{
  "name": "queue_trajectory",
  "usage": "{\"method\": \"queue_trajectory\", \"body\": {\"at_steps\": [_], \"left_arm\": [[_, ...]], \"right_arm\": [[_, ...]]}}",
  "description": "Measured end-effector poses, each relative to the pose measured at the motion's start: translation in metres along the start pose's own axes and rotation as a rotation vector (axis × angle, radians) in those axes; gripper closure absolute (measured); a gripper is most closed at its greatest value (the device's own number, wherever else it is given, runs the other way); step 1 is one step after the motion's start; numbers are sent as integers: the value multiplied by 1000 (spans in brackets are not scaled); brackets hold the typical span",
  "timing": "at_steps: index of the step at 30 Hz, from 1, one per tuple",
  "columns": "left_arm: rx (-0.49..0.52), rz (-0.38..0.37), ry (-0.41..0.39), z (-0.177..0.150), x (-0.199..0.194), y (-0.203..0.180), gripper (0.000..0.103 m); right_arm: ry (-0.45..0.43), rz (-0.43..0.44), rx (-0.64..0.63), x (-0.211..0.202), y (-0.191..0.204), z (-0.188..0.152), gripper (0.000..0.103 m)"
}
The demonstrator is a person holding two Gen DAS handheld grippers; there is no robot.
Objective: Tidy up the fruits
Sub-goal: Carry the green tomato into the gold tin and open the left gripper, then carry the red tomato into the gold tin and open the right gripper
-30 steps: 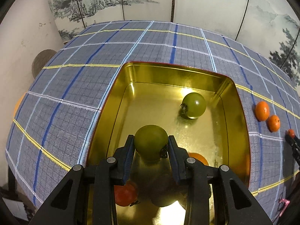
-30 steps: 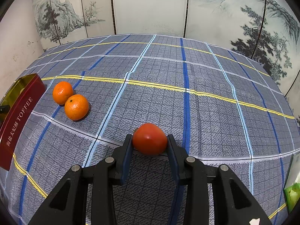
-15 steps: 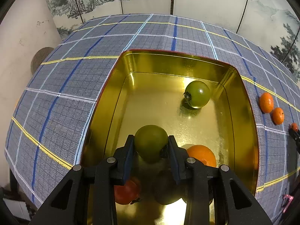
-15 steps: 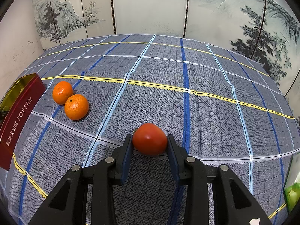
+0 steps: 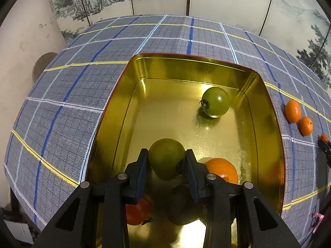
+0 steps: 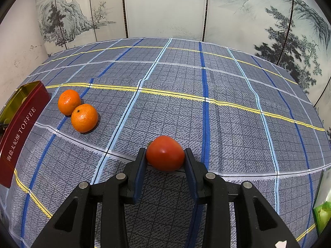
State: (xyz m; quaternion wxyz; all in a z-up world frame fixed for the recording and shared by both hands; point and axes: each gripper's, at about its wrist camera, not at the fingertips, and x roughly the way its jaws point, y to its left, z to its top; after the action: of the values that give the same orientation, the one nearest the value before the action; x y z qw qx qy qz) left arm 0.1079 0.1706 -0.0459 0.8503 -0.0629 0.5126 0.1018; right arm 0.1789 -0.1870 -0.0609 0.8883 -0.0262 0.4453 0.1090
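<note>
Over the open gold tin (image 5: pixel 186 61), my left gripper (image 5: pixel 166 166) is shut on a green tomato (image 5: pixel 166 157), held just above the tin's floor. Inside the tin lie a second green tomato (image 5: pixel 216 102), an orange (image 5: pixel 222 169) and a red tomato (image 5: pixel 137 210) partly hidden under my fingers. My right gripper (image 6: pixel 165 162) is shut on a red tomato (image 6: pixel 165 153) just above the checked cloth. Two mandarins (image 6: pixel 68 102) (image 6: pixel 84 117) lie side by side on the cloth between that gripper and the tin's red wall (image 6: pixel 20 124).
The checked blue-grey cloth (image 6: pixel 227 82) covers the whole table. A painted folding screen (image 6: pixel 165 10) stands behind it. A green packet (image 6: pixel 322 215) shows at the right edge. In the left wrist view the mandarins (image 5: pixel 292 111) lie right of the tin.
The left wrist view has shifted slightly further over the tin, so more of the orange shows. Both grips are unchanged, and the right wrist view is the same.
</note>
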Motion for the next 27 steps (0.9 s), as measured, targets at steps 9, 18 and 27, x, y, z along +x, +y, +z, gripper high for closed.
{"method": "queue_trajectory", "body": {"at_steps": [9, 18, 27], "left_arm": [[8, -17, -73, -3, -16, -1, 46], [-8, -23, -216, -7, -48, 4, 37], [-78, 2, -240, -19, -68, 32, 35]], "right_arm": [[-1, -2, 5, 0, -1, 0, 71], [-35, 34, 53, -12, 7, 15, 71], [-101, 217, -66, -37, 90, 55, 71]]}}
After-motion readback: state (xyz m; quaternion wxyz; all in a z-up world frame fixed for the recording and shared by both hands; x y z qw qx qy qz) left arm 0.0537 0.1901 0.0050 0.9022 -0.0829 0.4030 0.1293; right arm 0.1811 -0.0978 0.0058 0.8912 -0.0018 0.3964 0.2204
